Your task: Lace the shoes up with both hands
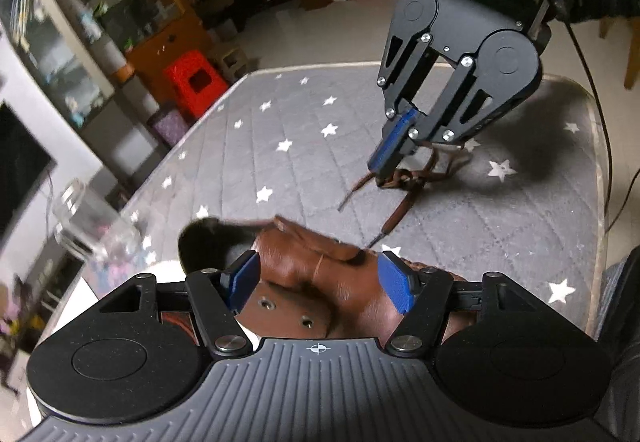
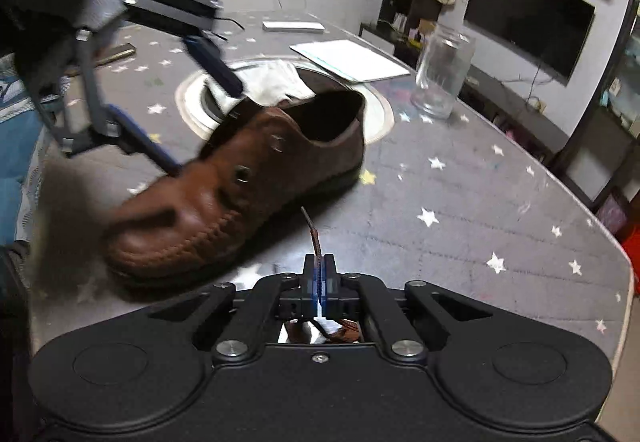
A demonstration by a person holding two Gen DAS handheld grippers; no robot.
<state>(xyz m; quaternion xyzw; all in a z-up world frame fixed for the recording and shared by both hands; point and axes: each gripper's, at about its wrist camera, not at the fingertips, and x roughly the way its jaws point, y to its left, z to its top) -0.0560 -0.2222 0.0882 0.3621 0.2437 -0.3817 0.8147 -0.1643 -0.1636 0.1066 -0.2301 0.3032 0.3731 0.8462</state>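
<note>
Left gripper (image 1: 318, 284) — fingers spread to either side of the brown leather shoe (image 2: 240, 178), one blue pad (image 1: 244, 278) at each flank of the upper just behind the eyelets (image 1: 266, 304). Whether the pads actually press the leather cannot be told; the placement reads as bracing the shoe so that it will not slide on the star-patterned table cover (image 1: 288, 138) while the lace is worked. In the right wrist view the shoe lies directly ahead of the right gripper and to its left, toe nearest, heel opening facing away, the eyelets unlaced.

Right gripper (image 2: 319, 274) — fingers pressed together on the brown shoelace (image 1: 404, 178), pinching it a little below the tip, so that a short stiff end (image 2: 312, 230) projects forward toward the shoe. This grip is judged to suit threading: the free tip can be aimed at an eyelet. The rest of the lace hangs bunched beneath the fingers, its loose ends trailing on the cover.

Beyond the shoe — a clear glass jar (image 2: 442, 74) ahead and to the right, a sheet of paper (image 2: 352, 60) farther off.

No brand, label or legible writing shows on shoe, jar or grippers.
</note>
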